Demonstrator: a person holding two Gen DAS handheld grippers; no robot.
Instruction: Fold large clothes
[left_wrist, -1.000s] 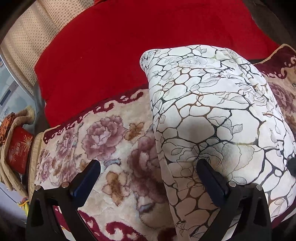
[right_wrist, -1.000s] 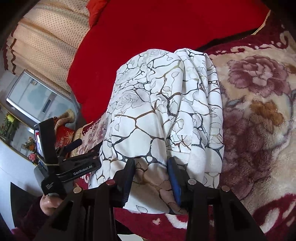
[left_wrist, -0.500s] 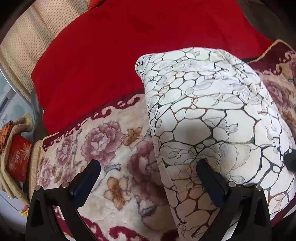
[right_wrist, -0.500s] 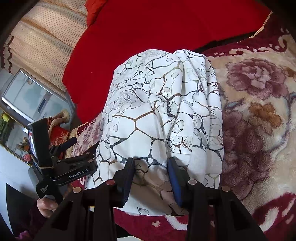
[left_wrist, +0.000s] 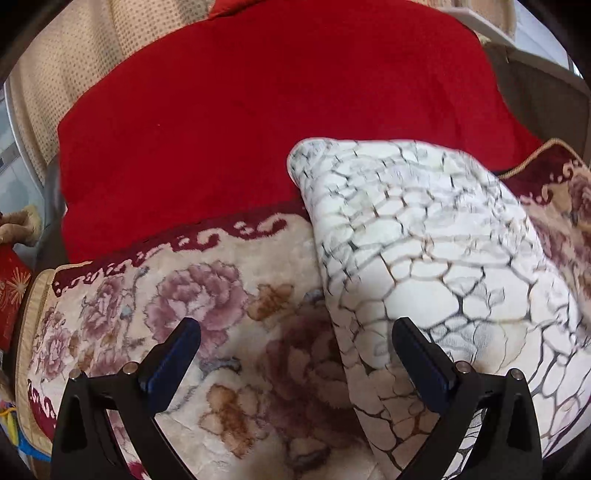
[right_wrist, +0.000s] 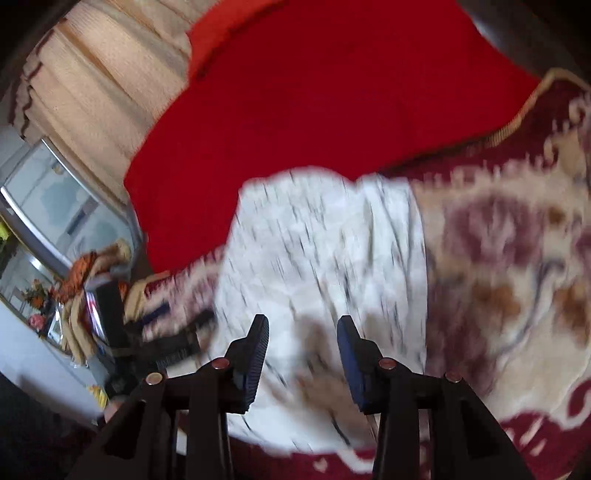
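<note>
Lying folded, white garment (left_wrist: 436, 258) runs toward red cushion (left_wrist: 277, 110).

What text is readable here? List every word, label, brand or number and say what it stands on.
No text can be read in either view.
left gripper: its body is smeared by motion, no marking legible.
red bag: a gold firework pattern only, no legible characters.

My left gripper (left_wrist: 295, 363) stands wide open at the bottom of the frame. The white crackle-print garment (left_wrist: 436, 266) fills the right, lying on the floral blanket (left_wrist: 207, 302), with the red blanket (left_wrist: 266, 118) above.
</note>
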